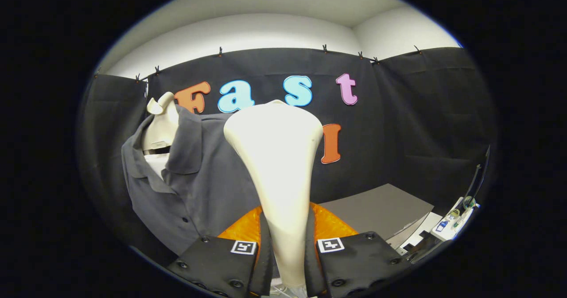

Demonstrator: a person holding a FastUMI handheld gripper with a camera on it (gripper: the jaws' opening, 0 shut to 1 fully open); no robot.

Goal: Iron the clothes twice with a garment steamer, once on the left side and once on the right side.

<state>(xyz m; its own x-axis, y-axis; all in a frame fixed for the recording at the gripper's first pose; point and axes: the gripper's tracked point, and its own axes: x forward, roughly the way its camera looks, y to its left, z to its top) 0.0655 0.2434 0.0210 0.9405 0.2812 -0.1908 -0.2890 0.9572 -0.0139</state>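
**Steamer gripped, shirt off to my left**

I've got the garment steamer (277,165) clamped right now: its slim cream handle runs up between my two fingers (261,249), one pressing on each side, so my gripper (287,251) is closed down to the width of that neck and no further. Above my fingers the body flares out into a broad, rounded head, standing upright and square in front of me, covering the middle of what lies ahead.

Past the steamer and to the left hangs the dark grey shirt (195,187). It's a collared, button-front shirt, collar spread open, a couple of small dark buttons showing down the placket. It's draped on a pale mannequin form (161,123), whose neck and upper chest show through the open collar. The steamer head sits beside the shirt's right half from where I look; whether it touches the fabric, I can't tell.

Down low, just behind my fingers, there's orange material (330,225) peeking out on both sides of the handle. Beyond it to the right lies a flat grey board (381,209), and farther right at the edge a small cluster of pale equipment (452,222), too small to make out.
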